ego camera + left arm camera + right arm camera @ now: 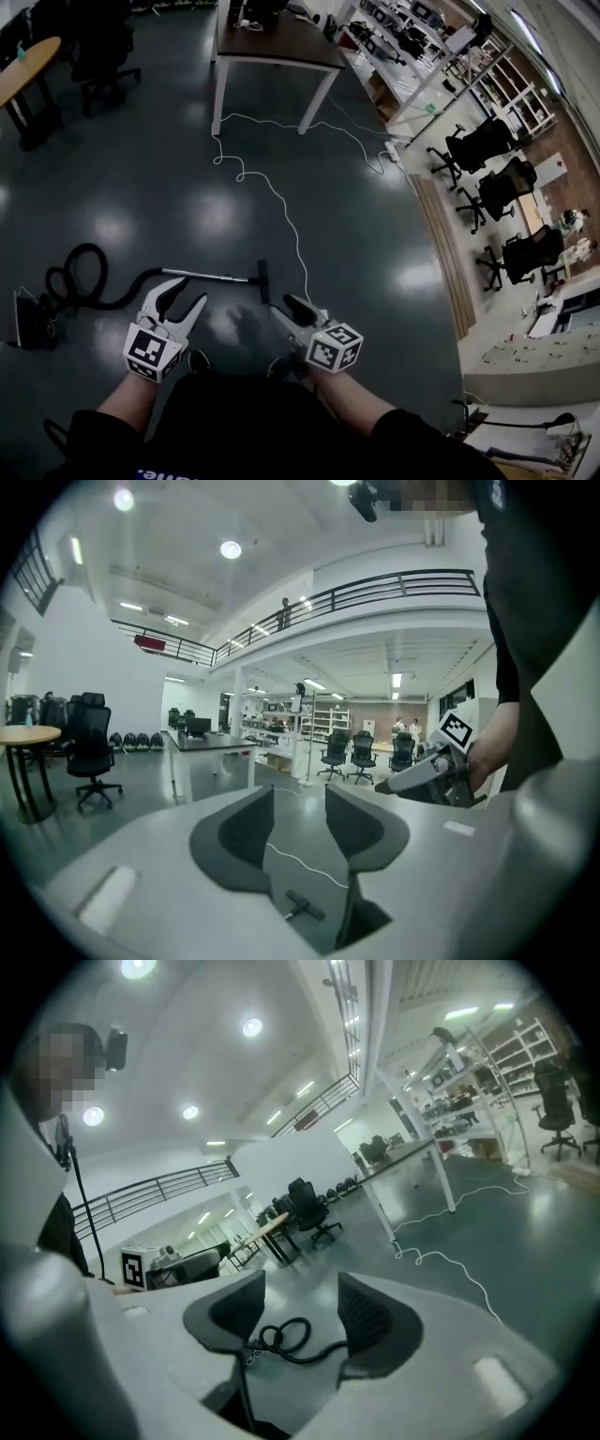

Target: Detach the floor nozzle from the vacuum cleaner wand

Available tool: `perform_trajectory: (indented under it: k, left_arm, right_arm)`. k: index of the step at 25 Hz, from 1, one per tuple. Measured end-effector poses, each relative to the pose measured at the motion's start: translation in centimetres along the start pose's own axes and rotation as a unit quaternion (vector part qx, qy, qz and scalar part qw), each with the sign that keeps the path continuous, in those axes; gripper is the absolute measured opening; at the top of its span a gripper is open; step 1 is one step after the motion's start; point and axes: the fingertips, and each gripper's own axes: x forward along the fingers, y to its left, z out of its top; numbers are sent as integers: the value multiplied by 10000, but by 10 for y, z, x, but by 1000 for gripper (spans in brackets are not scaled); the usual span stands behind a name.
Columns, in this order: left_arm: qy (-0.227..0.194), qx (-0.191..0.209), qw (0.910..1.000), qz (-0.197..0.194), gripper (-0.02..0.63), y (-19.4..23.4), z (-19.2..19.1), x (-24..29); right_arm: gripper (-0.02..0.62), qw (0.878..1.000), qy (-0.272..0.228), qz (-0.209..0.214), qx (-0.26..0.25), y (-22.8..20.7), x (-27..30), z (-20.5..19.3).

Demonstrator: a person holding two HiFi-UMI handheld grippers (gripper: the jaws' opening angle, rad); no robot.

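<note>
The vacuum lies on the dark floor below me. Its metal wand (208, 276) runs left to right and ends in the black floor nozzle (263, 279), still joined to it. The black hose (73, 274) coils off to the left. Both grippers hang high above the floor, apart from the vacuum. My left gripper (187, 292) is open and empty; through its jaws (298, 808) the nozzle (302, 908) shows far below. My right gripper (289, 307) is open and empty too, and the hose (286, 1335) shows between its jaws (300, 1307).
A white cable (281, 202) snakes from the table (272, 42) toward the nozzle. A dark vacuum body (28, 321) sits at the hose's left end. Office chairs (487, 141) and shelving line the right side, and a round table (28, 66) stands far left.
</note>
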Motion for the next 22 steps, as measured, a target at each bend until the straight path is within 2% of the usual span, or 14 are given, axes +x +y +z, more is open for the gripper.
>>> perform_trajectory:
  k: [3,7,13,17,22]
  left_arm:
    - [-345,-23,9993,112,176,-30,24,-2]
    - [-740,-29,9972,73,172,-84,53,5]
    - [-1013,416,9938,-199,170,-141,102,6]
    - [-1038,514,9927,-346,159,-157,113,4]
    - [-1135,634,9900,-538,109,-171,122,3]
  right_arm:
    - [235,9985,-181,473,-196,17,-18,22]
    - [181,9917,-550,979,-623,34,-60,59]
    - [163,9779,-1127,1429,-1026,65,-95,90]
    - [161,9684,-1355,1528,-1428,90,-108,100]
    - [130,9643,-1380,1447,-1737,101,-117,95]
